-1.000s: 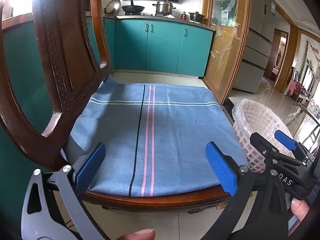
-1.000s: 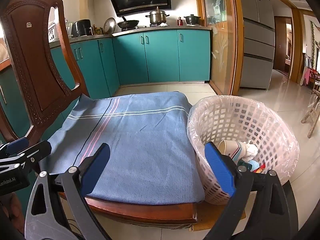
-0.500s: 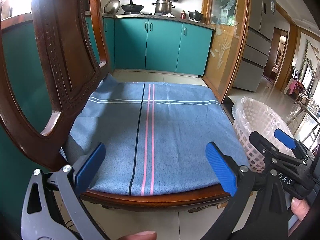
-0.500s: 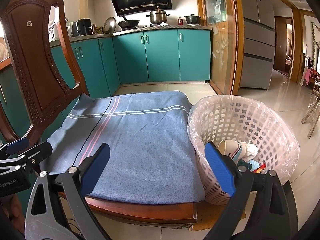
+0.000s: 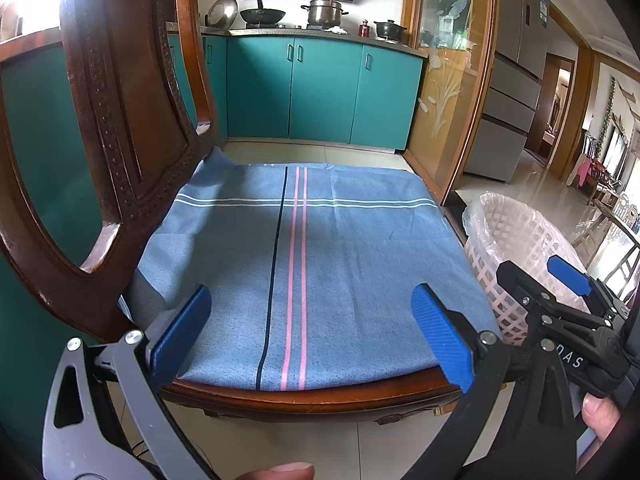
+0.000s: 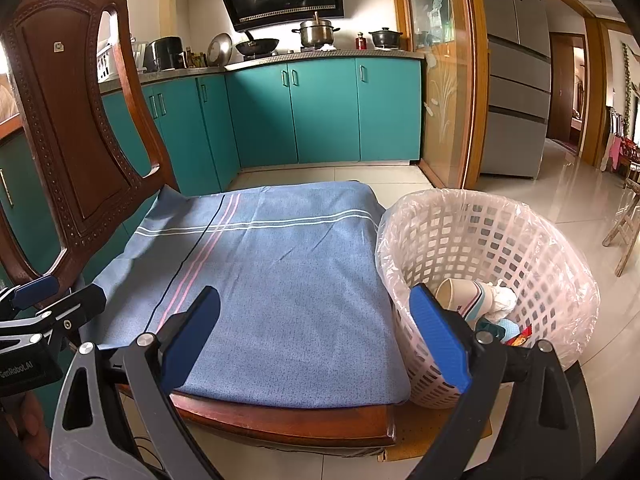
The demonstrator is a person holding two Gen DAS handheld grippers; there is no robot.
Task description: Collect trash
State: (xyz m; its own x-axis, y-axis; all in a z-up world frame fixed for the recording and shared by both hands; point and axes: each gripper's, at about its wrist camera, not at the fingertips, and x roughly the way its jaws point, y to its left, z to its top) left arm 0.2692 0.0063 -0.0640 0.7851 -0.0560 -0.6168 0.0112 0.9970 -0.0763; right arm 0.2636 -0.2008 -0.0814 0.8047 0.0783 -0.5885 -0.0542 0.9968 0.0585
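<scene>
We hold both tongs spread wide and empty, side by side at the near edge of the chair (image 5: pixel 120 128). The left tongs (image 5: pixel 308 332) look straight across the blue cloth (image 5: pixel 320 264) on the seat; the right tongs (image 6: pixel 316 336) sit further right, straddling the cloth's right edge and the basket (image 6: pixel 472 236).

Nothing loose lies on the cloth in either view. The trash we can see is already inside the basket: a paper cup (image 6: pixel 460 294) on its side, mouth toward us, white crumpled paper (image 6: pixel 502 300) beside it, and bits of teal and red wrapper lower down.

The relation that matters is this: the basket stands on the floor touching the seat's right side, so it lies just ahead and right of the right tongs, and well to the right of the left tongs. The right hand is clearly nearer to it.

The right view looks down into the basket and shows its contents. The left view shows only the basket's (image 5: pixel 508 240) rim and outer wall, with the right tongs (image 5: pixel 560 288) crossing in front, but it shows the whole cloth squarely. We judge the collecting about done.
</scene>
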